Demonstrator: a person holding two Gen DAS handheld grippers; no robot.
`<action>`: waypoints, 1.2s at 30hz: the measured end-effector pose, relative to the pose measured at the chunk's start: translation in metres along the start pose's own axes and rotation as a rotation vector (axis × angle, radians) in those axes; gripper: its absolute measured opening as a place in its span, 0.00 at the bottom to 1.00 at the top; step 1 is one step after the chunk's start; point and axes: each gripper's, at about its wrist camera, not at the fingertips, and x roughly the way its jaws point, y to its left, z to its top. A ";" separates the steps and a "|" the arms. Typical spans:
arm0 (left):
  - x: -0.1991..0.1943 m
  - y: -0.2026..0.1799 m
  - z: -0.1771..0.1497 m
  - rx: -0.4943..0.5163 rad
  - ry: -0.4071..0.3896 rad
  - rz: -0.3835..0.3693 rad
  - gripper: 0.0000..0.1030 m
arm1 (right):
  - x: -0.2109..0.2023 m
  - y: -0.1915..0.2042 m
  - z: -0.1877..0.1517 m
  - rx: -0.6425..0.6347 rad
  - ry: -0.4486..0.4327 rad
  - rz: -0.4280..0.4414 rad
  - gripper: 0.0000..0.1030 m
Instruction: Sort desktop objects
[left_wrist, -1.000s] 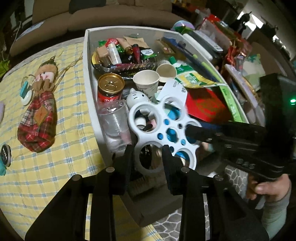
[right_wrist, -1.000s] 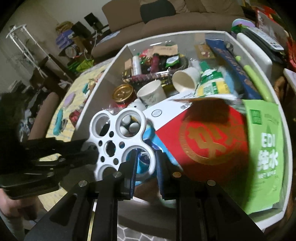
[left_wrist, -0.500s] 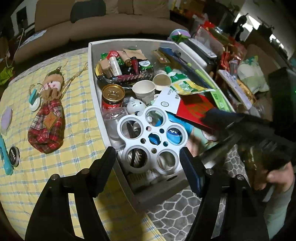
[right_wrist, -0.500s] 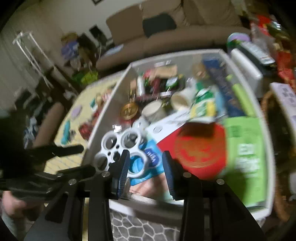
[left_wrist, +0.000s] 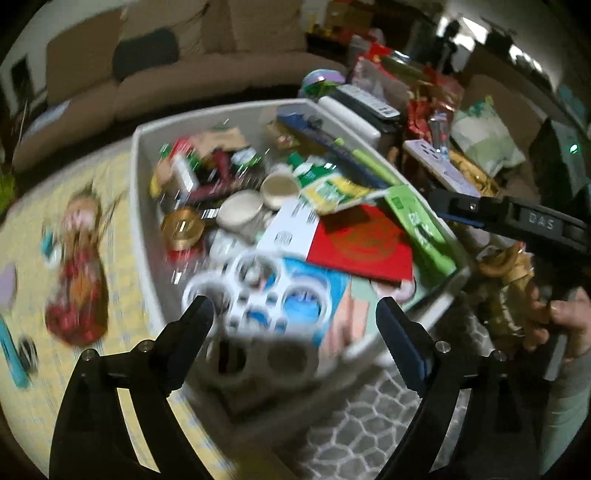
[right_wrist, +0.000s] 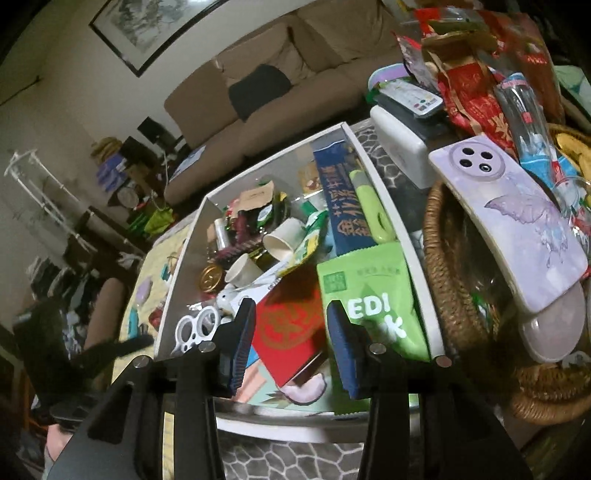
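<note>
Both tongs, the left tongs (left_wrist: 291, 317) spread wide and the right tongs (right_wrist: 291, 325) half open, hold nothing above the white ring toy (right_wrist: 195, 328) lying in the full box (right_wrist: 417, 273), so I think another thing gets picked next.

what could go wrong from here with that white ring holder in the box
The white ring holder lies loose at the near end of the crowded white box, on top of other items, so it may slide out. Both the left gripper and right gripper are open and hold nothing.
</note>
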 end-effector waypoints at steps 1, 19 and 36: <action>0.004 -0.005 0.006 0.028 -0.008 0.009 0.86 | -0.002 -0.001 0.000 -0.003 -0.006 -0.003 0.46; 0.115 -0.036 0.068 0.035 0.050 -0.009 0.27 | -0.007 -0.020 0.003 -0.009 0.005 0.030 0.49; 0.030 0.052 0.020 -0.357 -0.040 -0.285 0.34 | 0.007 0.017 -0.006 -0.075 0.026 0.048 0.49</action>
